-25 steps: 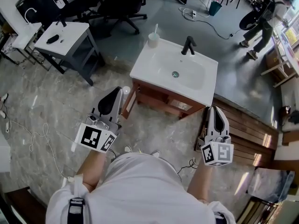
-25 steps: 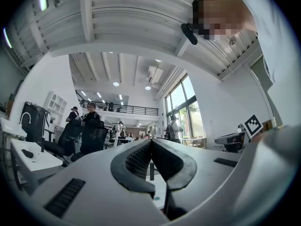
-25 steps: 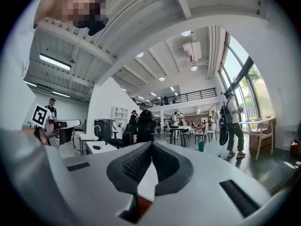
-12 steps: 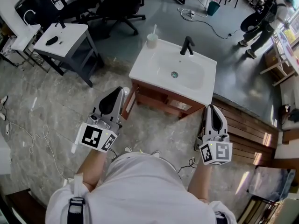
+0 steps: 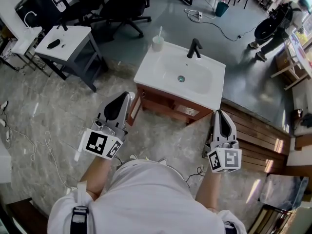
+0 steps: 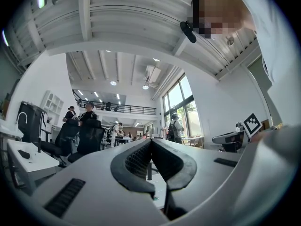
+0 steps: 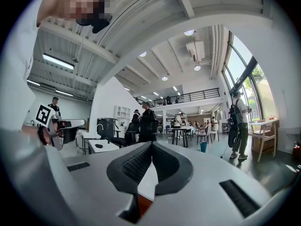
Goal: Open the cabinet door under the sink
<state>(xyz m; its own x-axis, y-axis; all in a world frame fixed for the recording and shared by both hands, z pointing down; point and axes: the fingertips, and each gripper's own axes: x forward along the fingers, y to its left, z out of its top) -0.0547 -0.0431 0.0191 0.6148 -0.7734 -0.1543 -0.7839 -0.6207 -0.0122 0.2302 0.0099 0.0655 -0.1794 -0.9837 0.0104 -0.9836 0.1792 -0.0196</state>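
A white sink (image 5: 195, 89) with a black faucet (image 5: 195, 48) tops a brown wooden cabinet (image 5: 165, 104), whose front faces me in the head view. I cannot tell how its door stands. My left gripper (image 5: 127, 98) hangs just off the cabinet's left front corner, shut and holding nothing. My right gripper (image 5: 219, 114) hovers by the right front corner, also shut and empty. In the left gripper view the jaws (image 6: 150, 141) meet at the tip. The right gripper view shows the jaws (image 7: 151, 144) touching too, with a strip of brown cabinet (image 7: 142, 205) below them.
A white cup (image 5: 157, 43) stands on the sink's back left corner. A grey side table (image 5: 66, 40) and office chairs (image 5: 129, 4) are at the back left. A wooden slatted platform (image 5: 258, 135) lies to the right. A person (image 5: 273, 26) stands at the far right. Cables (image 5: 34, 140) trail on the floor.
Both grippers keep their places and stay shut. Only the head view has drifted slightly.
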